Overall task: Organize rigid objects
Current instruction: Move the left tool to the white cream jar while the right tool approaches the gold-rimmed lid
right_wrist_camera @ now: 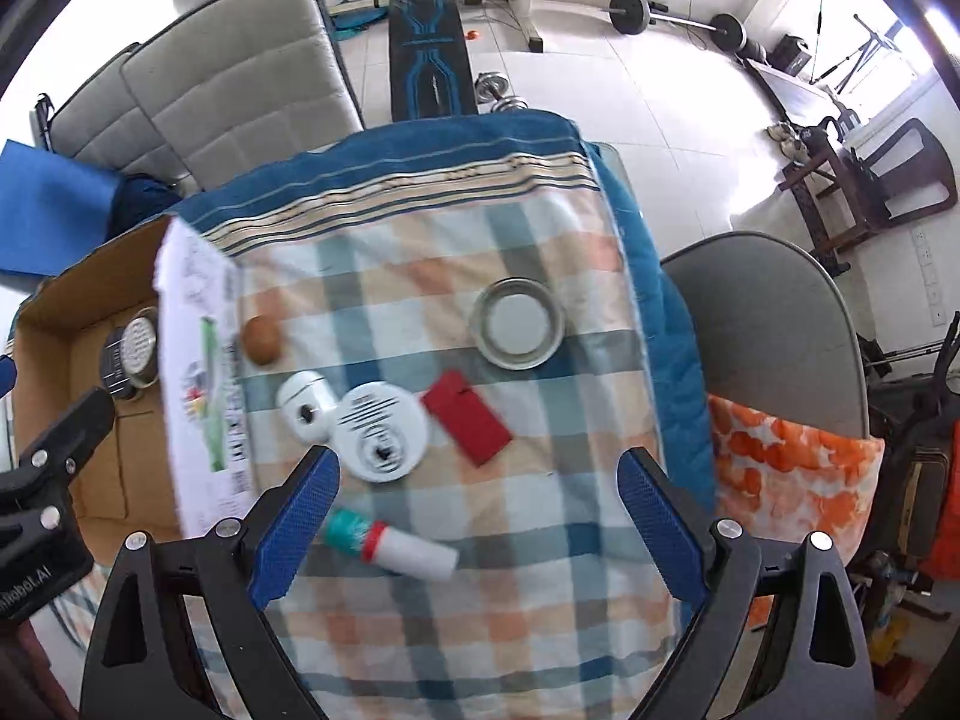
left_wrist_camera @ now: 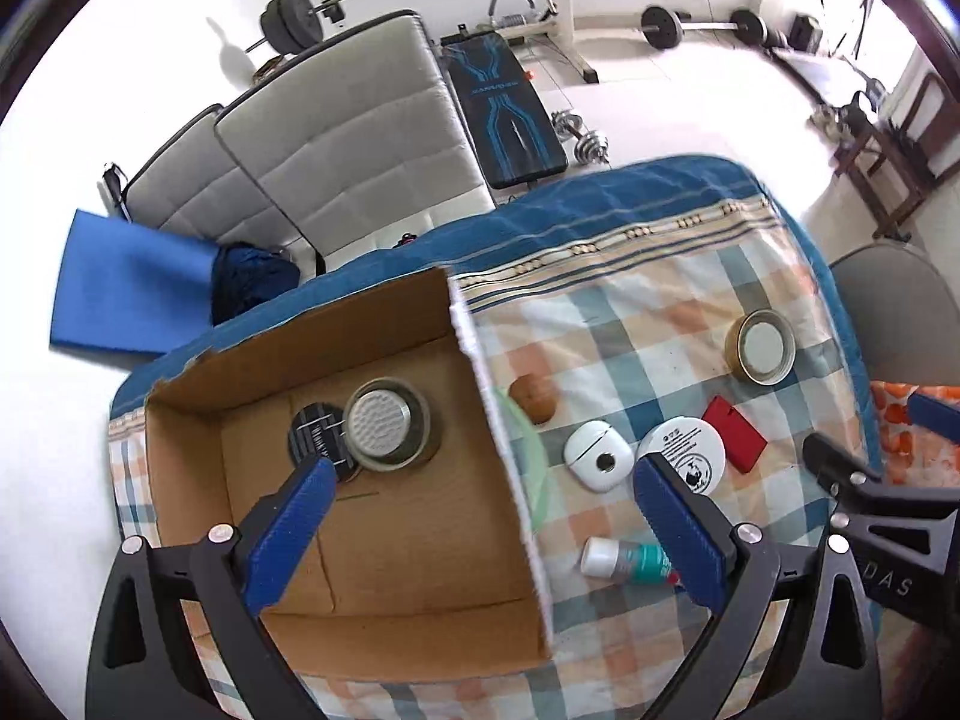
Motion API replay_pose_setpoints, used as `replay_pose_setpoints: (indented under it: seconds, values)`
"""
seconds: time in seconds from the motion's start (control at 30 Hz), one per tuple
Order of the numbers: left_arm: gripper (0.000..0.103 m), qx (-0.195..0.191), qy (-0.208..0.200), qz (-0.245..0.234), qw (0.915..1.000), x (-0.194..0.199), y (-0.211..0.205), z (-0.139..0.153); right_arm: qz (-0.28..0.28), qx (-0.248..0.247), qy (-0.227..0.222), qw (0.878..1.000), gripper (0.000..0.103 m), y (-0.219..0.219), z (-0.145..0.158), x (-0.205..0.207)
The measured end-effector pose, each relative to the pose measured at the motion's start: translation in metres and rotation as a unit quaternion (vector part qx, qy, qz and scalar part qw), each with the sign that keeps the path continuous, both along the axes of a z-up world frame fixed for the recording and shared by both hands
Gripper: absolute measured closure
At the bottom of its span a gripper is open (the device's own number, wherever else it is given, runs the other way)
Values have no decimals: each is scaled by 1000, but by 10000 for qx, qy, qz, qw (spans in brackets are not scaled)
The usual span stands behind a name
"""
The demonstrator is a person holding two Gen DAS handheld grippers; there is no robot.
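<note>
**Box holding two items, six left on cloth**

Checked cloth spread over the table, blue border at the far edge. Open cardboard box standing on its left part, white printed outer wall facing the loose items. Inside, against the far wall: metal strainer, upright, overlapping a black disc on its left.

Right of the box, on the cloth, largest first: jar lid, rim up, far right and well apart from the rest; white tin with black print, touching a white case on its left; red card just right of the tin, flat; small bottle lying on its side nearest the cameras, teal band and red ring; brown ball near the box wall, far side of the case.

Left gripper spread wide and empty, one finger above the box floor, the other above the cloth near the tin. Right gripper likewise spread wide, empty, above the cloth with the bottle between its fingers in view, not touching.
</note>
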State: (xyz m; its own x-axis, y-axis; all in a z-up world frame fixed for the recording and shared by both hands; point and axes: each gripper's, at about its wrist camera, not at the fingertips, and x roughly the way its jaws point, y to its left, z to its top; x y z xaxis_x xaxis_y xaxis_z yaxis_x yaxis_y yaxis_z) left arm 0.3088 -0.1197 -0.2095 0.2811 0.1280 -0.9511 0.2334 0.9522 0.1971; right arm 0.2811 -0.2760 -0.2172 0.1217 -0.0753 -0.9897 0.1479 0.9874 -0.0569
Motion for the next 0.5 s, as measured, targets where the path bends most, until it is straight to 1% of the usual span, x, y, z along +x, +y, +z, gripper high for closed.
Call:
replay_pose_setpoints:
  seconds: [0.1,0.17,0.27,0.37,0.5]
  values:
    - [1,376,91,-214,9990,8,-28,-25,94,10,125,9999,7,-20,-22,15]
    - [1,459,260,-235,9983,11,-40,-42,198,63,182,9996,7,-28,-36,22]
    - [1,494,491,-188,9974,14,-51,-65,350,81,348,9987,7,-43,-63,32]
    - [1,752,524,-72,9958,16,-61,-83,498,163,434,9977,9,-52,-85,40]
    - [1,854,588,137,9945,21,-68,-98,686,252,480,9962,9,-56,-109,55]
